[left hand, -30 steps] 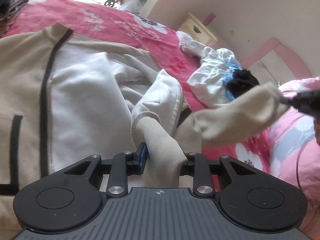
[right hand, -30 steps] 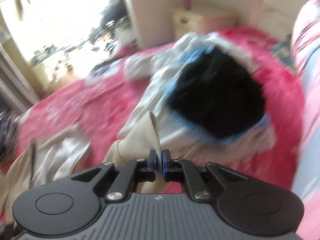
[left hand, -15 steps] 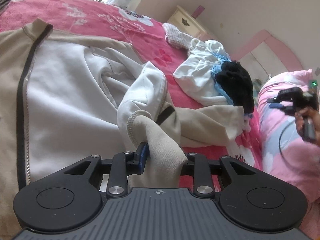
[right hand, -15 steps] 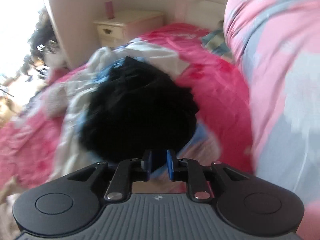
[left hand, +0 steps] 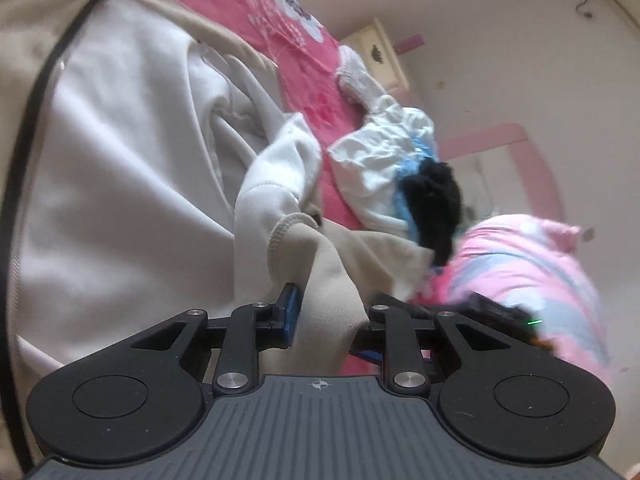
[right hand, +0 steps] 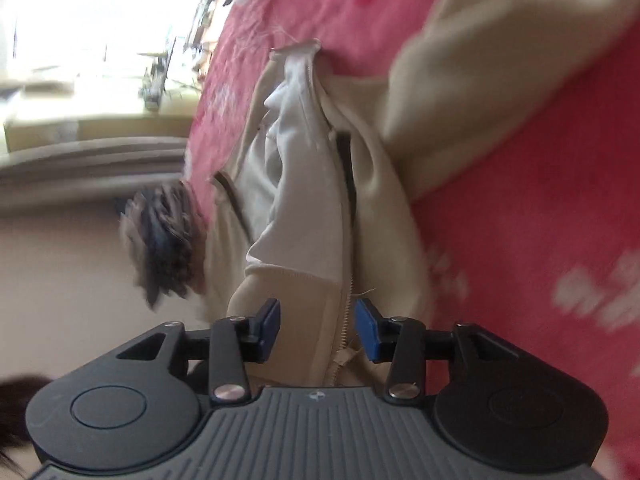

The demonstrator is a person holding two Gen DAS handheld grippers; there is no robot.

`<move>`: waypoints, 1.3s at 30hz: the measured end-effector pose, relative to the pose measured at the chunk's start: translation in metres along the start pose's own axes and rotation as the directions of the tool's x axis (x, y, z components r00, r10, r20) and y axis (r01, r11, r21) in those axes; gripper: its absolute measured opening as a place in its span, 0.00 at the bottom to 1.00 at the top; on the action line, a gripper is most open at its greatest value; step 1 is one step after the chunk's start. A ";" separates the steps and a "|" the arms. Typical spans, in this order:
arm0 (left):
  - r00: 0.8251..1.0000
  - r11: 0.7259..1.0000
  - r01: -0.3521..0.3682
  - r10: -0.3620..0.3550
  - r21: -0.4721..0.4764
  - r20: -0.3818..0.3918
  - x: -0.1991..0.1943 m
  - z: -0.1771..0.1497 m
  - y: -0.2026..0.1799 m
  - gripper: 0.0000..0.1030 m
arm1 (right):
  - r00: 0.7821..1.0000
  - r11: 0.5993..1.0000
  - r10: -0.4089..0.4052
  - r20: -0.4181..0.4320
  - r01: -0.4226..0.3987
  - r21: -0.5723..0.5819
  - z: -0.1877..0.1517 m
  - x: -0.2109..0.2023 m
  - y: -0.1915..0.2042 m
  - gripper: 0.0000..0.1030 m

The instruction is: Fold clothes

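- Pink flowered bedspread is the working surface. On it lies the beige zip jacket, opened so that its white lining faces up, rumpled and not in a folded packet.
- Nearest in the left wrist view, the left gripper is clamped on a thick beige roll of the jacket, probably a sleeve or a hem. The cloth fills the whole gap between the jaws and rises toward 12 o'clock. This hold seems meant to keep one end lifted and under control.
- Nearest in the right wrist view, the right gripper has its jaws apart. The zipper edge at the jacket's hem passes between the blue pads, but no pad presses it. It is likely placed there because the zipper edge is stiff and gives a sure second hold.
- With one end held and the other only framed, the scene fits either spreading the jacket flat or carrying one part over another; the pictures do not settle which.
- Farther, at 1 o'clock in the left view, a heap of white, blue and black clothes lies just beyond the jacket's sleeve.
- At 3 o'clock bulges a pink quilt.
- Farthest, at 12 o'clock, a cream nightstand stands against the wall.
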State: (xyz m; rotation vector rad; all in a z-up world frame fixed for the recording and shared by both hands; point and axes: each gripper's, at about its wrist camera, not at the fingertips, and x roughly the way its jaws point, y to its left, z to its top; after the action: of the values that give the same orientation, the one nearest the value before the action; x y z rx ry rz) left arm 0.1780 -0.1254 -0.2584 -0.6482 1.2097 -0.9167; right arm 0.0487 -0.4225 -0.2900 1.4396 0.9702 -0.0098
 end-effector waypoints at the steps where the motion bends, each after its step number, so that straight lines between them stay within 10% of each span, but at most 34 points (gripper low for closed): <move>1: 1.000 1.000 0.021 -0.021 -0.023 -0.001 -0.001 0.000 0.002 0.22 | 1.000 0.999 0.024 0.004 -0.024 0.042 0.000 0.006 -0.007 0.48; 13: 0.983 0.936 0.181 -0.160 -0.302 0.092 -0.012 -0.006 0.035 0.22 | 0.955 0.915 0.293 0.037 -0.291 0.279 -0.007 0.058 -0.046 0.48; 17: 0.981 0.932 0.191 -0.171 -0.308 0.090 -0.011 0.000 0.038 0.22 | 0.959 0.941 0.278 0.049 -0.282 0.186 -0.006 0.045 -0.034 0.11; 23: 0.982 0.952 0.176 -0.187 -0.251 -0.020 0.000 0.000 0.026 0.33 | 0.956 0.963 0.262 0.135 -0.269 0.033 0.006 0.003 -0.008 0.07; 31: 0.985 0.992 -0.034 0.053 0.119 -0.165 -0.029 -0.023 -0.006 0.56 | 0.943 0.984 0.144 0.300 -0.105 -0.141 0.032 -0.085 0.026 0.07; 35: 0.930 0.880 -0.170 0.293 0.443 -0.224 -0.021 -0.063 -0.025 0.56 | 0.933 0.990 0.059 0.355 -0.009 -0.141 0.038 -0.120 0.025 0.07; 39: 0.870 0.631 -0.189 0.464 0.753 -0.170 -0.001 -0.111 -0.045 0.56 | 0.928 0.993 0.001 0.373 0.042 -0.107 0.040 -0.135 0.012 0.07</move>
State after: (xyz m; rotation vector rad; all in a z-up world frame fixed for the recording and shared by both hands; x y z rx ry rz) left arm 0.0596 -0.1422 -0.2487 0.4006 1.0979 -1.1086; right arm -0.0084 -0.5247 -0.2115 1.2637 0.6602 -0.2331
